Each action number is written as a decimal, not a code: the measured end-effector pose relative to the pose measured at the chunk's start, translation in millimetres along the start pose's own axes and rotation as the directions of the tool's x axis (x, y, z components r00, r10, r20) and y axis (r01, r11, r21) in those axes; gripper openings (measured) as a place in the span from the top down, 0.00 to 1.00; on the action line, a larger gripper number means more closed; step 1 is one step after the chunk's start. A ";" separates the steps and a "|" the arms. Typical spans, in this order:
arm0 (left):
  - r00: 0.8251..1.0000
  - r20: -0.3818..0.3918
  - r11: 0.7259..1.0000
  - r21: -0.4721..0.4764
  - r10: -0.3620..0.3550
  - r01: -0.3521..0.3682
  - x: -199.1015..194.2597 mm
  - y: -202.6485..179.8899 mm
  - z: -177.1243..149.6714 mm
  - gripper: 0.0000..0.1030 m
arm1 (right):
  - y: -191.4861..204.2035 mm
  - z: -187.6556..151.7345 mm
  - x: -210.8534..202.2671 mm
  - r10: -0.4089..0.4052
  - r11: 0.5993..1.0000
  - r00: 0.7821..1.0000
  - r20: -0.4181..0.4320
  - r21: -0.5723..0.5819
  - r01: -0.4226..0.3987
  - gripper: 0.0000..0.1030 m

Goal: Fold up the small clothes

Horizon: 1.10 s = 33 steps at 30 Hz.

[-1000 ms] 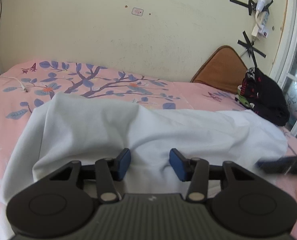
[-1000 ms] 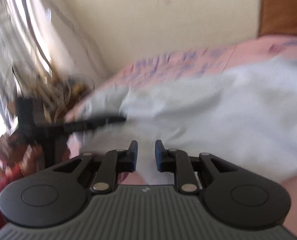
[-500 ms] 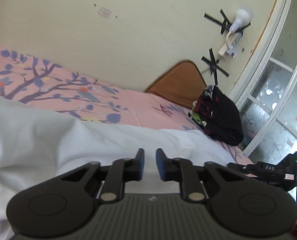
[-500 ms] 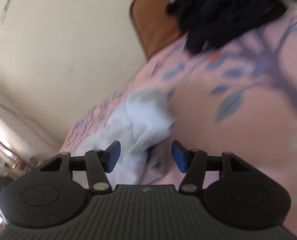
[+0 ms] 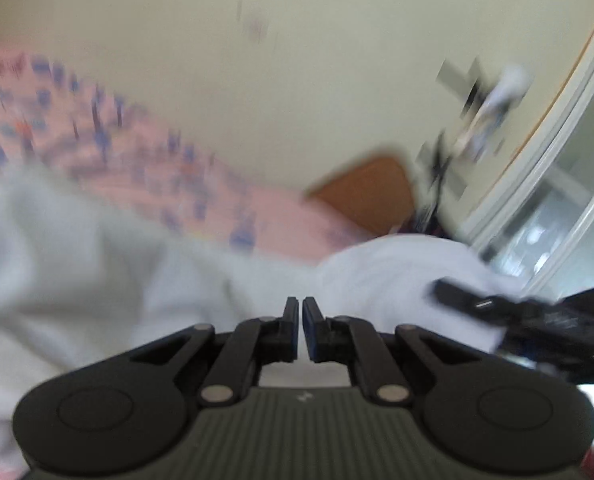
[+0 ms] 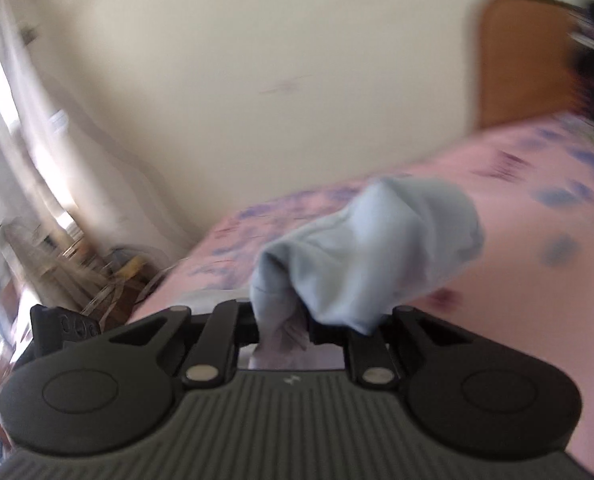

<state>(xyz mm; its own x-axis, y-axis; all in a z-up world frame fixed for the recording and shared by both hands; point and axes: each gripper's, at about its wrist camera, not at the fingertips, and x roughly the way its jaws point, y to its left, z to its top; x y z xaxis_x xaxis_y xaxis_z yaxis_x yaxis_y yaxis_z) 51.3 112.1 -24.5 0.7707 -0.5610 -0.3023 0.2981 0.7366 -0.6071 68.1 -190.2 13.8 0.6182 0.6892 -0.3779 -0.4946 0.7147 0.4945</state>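
Both views badly smeared by motion; reading what I can. The pale blue garment lies on the pink flowered bedsheet, bunched rather than flat, with one end gathered up into my right gripper. In the right wrist view its jaws are closing on that gathered fold: cloth fills the gap between them and drapes over the right-hand finger. My left gripper has its fingers pressed together with only a sliver between the pads; the garment spreads just beyond and below the tips, but I cannot tell through the blur whether any edge of it is caught in there. In the left wrist view the right gripper shows as a dark shape at the far right, against the lifted hump of cloth. A brown cushion leans on the wall at the head of the bed, dark clothing just beside it. My judgement: this is the start of a fold, corners being picked up, nothing folded yet. Next move calls for a confirmed hold on both sides, then lifting evenly and carrying the held edge across the rest of the cloth, keeping it taut so it lays flat.
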 end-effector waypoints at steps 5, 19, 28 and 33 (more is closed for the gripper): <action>0.970 0.217 0.994 -0.049 0.107 -0.098 -87.7 35.5 -1.2 0.83 | 72.7 8.0 71.0 0.123 0.970 0.983 -0.135 -0.194 -0.148 0.83; 0.927 0.259 0.962 -0.103 0.270 -0.251 -108.3 65.2 0.1 0.51 | 90.7 -19.1 105.9 0.159 0.925 0.955 -0.251 -0.300 -0.233 0.57; 0.911 0.102 0.913 0.041 0.400 -0.406 -63.6 47.5 -6.1 0.92 | 39.8 -27.7 95.7 -0.042 0.979 0.983 -0.178 -0.204 0.004 0.49; 0.929 0.101 0.931 -0.132 0.355 -0.342 -105.4 77.1 -4.4 0.93 | 30.1 -32.4 96.7 -0.020 0.989 0.980 -0.198 -0.148 -0.010 0.47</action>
<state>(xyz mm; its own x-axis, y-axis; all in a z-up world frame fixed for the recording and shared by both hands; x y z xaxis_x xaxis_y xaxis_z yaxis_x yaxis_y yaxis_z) -9.4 226.4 -42.7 0.8789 -0.2214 -0.4225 -0.0600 0.8274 -0.5584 93.2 -98.2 -33.1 0.4948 0.6848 -0.5349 -0.5854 0.7176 0.3772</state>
